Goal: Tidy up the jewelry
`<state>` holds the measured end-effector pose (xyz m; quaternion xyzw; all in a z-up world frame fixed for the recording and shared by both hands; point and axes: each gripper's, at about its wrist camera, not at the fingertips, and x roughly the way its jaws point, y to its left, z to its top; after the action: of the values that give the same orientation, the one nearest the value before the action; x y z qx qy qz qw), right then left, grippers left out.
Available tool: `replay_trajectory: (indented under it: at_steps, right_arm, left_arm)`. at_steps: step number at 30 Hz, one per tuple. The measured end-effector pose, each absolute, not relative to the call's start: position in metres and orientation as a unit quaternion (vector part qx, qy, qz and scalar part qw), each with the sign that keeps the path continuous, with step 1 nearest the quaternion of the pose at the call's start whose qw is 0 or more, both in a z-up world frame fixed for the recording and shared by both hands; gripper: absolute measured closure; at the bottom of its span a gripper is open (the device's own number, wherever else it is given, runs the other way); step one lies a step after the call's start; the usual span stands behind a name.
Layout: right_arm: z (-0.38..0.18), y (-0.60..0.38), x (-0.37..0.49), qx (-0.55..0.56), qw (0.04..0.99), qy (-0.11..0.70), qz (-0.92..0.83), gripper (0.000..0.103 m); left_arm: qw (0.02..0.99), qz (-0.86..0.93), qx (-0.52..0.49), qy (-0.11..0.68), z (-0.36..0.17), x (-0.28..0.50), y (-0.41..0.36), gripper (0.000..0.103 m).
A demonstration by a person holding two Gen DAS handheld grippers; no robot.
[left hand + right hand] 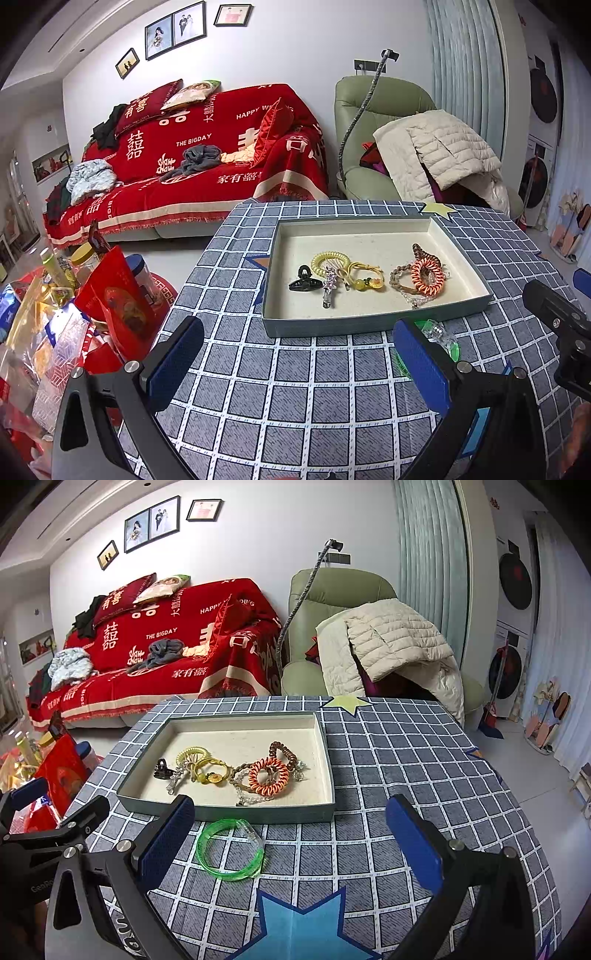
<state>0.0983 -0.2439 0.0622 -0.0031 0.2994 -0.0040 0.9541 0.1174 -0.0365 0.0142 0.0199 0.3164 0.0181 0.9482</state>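
— Checked blue-grey tablecloth (388,775) covers the table. Where is the jewelry?

— A green bangle (231,851) lies on the cloth, just near of the shallow tray (229,814). Inside the tray are an orange coil tie (268,776), a yellow coil tie (192,755) and a black claw clip (304,282).

— And the grippers?

— The right gripper (291,845) hovers over the bangle, jaws wide apart, holding nothing. The left gripper (299,363) is the same, near of the tray. Far behind stands a red sofa (192,162).
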Motion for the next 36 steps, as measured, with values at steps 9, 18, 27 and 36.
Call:
replay_trajectory:
  at_steps: [9, 18, 27, 36]
  right_arm:
    - [0.0626, -0.2439, 0.0983, -0.003, 0.954, 0.3, -0.003, 0.0]
    - [0.0643, -0.2442, 0.0974, -0.003, 0.954, 0.3, -0.002, 0.0]
    - [0.0636, -0.2435, 0.0976, -0.002, 0.954, 0.301, -0.002, 0.0]
    - [0.0641, -0.2434, 0.0972, -0.003, 0.954, 0.3, -0.003, 0.0]
  left_arm:
    - [0.948, 0.017, 0.02, 0.316, 0.0149, 0.1164, -0.0365, 0.0]
    - [0.948, 0.018, 0.019, 0.318, 0.0159, 0.1152, -0.0366, 0.0]
    - [0.948, 0.017, 0.02, 0.318, 0.016, 0.1157, -0.0378, 0.0]
    - [0.947, 0.017, 0.018, 0.321, 0.0156, 0.1167, -0.0375, 0.0]
